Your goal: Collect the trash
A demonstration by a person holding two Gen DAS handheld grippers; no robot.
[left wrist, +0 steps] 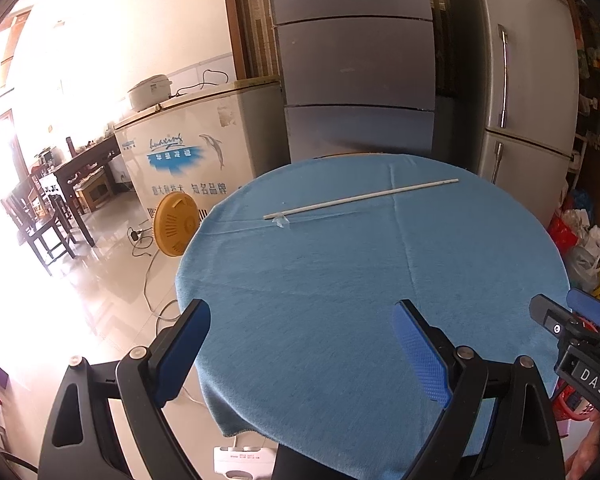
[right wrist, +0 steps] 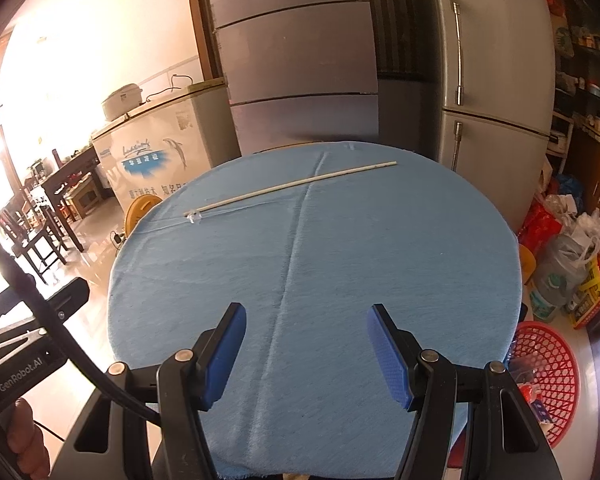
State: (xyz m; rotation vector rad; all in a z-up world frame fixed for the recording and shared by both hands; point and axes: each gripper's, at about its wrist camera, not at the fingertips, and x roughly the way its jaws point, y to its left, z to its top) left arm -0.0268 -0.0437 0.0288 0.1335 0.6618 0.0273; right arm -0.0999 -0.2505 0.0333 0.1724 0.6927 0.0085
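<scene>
- A long, thin, white stick (left wrist: 362, 198), perhaps plastic or paper, lies flat on the far half of the round table under its blue cloth (left wrist: 340, 300), running from lower left up to the right, well apart from both grippers.
- A small scrap of clear, crinkled film (left wrist: 281, 221) sits just beside the stick's left end; whether it is stuck to the stick I cannot tell.
- The stick looks very light and fairly stiff, and it probably rolls or skids on the cloth; a pinch across its width near the middle seems best, so it does not tip.
- The film scrap looks feather-light, soft and slippery; it likely needs pads pressed down into the cloth around it.
- The left gripper (left wrist: 302, 344) has its jaws wide apart with nothing between them, hovering over the near edge of the table.
- The right gripper (right wrist: 306, 350) has its jaws apart at a narrower gap, also empty, over the near side of the cloth.
- Only the right wrist view shows the red plastic mesh basket (right wrist: 548, 380) on the floor right of the table, with some wrappers in it, a likely place for the trash.
- Only the left wrist view shows the whole round yellow fan (left wrist: 176, 226) on the floor left of the table.
</scene>
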